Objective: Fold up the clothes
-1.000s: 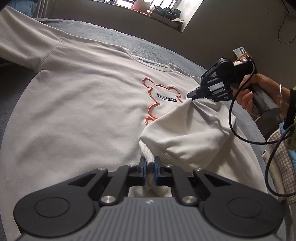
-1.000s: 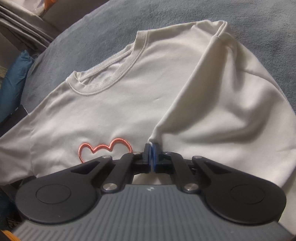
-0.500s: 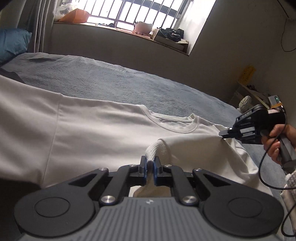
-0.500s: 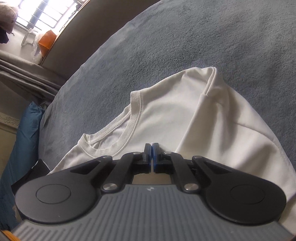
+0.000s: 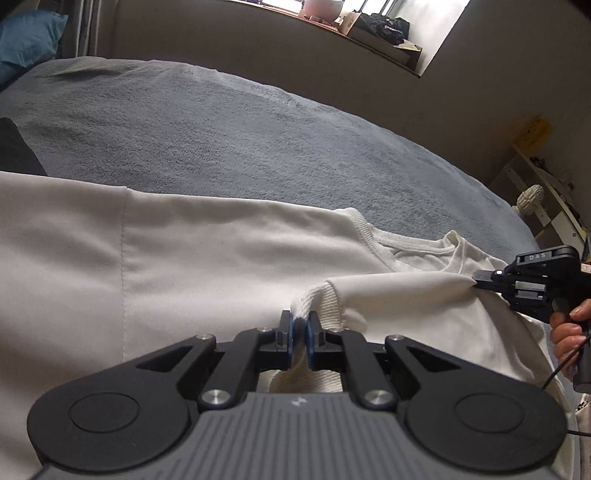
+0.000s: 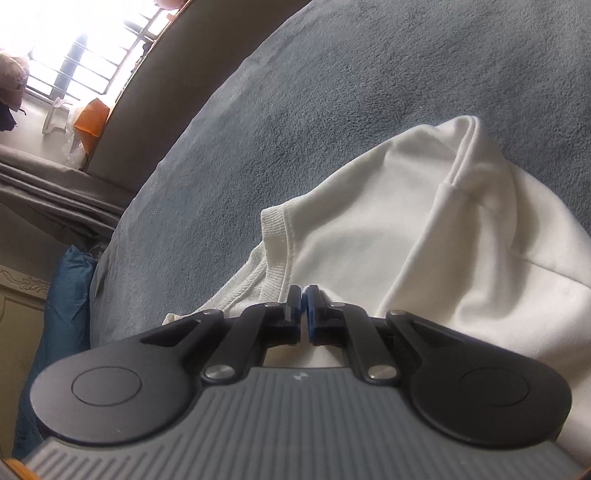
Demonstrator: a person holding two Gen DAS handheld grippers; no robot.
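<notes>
Nearest the left wrist camera, left tool (image 5: 300, 325) clenched on the ribbed knit cuff (image 5: 320, 302) of the cream cotton sweatshirt (image 5: 207, 258), blue pads pinching the rib; jaws just eased apart a touch, cuff still between them. Held there, most likely, because the cuff is the sleeve's free end and steers where the sleeve lands. Just beyond, sleeve (image 5: 402, 295) drawn taut across the chest toward the right tool (image 5: 476, 282), clamped on a peak of sleeve fabric near the shoulder, with a hand (image 5: 569, 332) on its grip at the frame's edge. From the right wrist camera, right tool (image 6: 304, 295) pressed shut with pale cloth at its tips, though the pinch itself sits hidden behind the fingers. Two grips on one sleeve, probably to keep it flat and straight while laid over the body of the garment. Farther on, ribbed neckline (image 5: 399, 243) open toward the far side, sweatshirt spread flat on the grey-blue fleecy bed cover (image 5: 258, 140). Sleeve fold under way, by the look of it; other sleeve and body folds seemingly not yet done. Farthest, blue pillow (image 5: 26, 40) at the bed's corner and a bright window sill (image 5: 369, 26).
</notes>
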